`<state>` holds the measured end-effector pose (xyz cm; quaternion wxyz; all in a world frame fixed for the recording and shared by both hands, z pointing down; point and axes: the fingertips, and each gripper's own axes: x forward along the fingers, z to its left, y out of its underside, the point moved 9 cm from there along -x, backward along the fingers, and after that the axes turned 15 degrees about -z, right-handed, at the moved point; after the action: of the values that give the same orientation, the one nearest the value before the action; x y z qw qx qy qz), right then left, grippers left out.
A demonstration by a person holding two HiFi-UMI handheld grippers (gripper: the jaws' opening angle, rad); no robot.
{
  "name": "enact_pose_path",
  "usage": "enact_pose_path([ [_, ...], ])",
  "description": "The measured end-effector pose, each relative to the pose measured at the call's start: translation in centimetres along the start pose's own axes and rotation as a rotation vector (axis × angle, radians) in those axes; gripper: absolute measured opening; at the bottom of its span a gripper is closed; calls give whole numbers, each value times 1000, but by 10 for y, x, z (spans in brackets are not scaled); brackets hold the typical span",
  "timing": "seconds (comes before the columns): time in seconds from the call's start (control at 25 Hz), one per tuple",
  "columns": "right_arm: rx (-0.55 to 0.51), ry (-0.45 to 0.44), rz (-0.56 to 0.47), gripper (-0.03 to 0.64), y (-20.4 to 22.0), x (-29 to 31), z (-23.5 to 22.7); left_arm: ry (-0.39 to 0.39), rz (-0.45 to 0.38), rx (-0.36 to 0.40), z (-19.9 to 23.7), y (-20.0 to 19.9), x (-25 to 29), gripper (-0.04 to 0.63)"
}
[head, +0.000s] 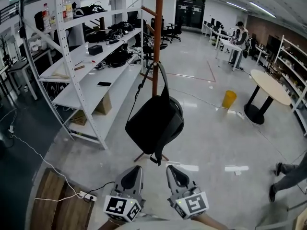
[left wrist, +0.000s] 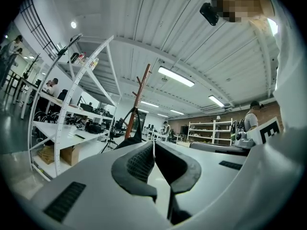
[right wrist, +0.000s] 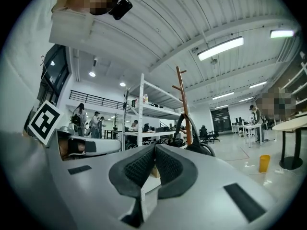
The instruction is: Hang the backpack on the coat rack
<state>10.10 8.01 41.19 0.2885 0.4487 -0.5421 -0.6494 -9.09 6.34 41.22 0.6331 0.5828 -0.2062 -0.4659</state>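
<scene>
Near the middle of the workshop floor, the black backpack (head: pixel 156 123) is hanging on the wooden coat rack (head: pixel 157 42), its top loop hooked over a peg high on the pole and its body dangling clear of the floor, tilting slightly against the pole. Both tools are hovering low at the bottom of the head view, well short of the bag and touching nothing. The left gripper (head: pixel 135 169) is pointing up toward the bag; its own view is showing its two dark pads pressing together at the tips with nothing between them. The right gripper (head: pixel 171 169) is sitting just beside it, and its jaws are likewise closing on each other, empty. White shelving (head: pixel 96 75) is running along the left of the rack, a yellow bin (head: pixel 229 99) is standing on the floor to the right, and a round table (head: pixel 271 86) is standing beyond it.
</scene>
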Motion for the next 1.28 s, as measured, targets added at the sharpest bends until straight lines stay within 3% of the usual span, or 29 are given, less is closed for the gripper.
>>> enact_pose_path([
  [0.6, 71, 27, -5, 18, -3, 3, 37, 23, 26, -16, 9, -7, -22, 25],
  [1.28, 29, 47, -2, 18, -2, 2, 44, 47, 19, -20, 10, -10, -26, 25],
])
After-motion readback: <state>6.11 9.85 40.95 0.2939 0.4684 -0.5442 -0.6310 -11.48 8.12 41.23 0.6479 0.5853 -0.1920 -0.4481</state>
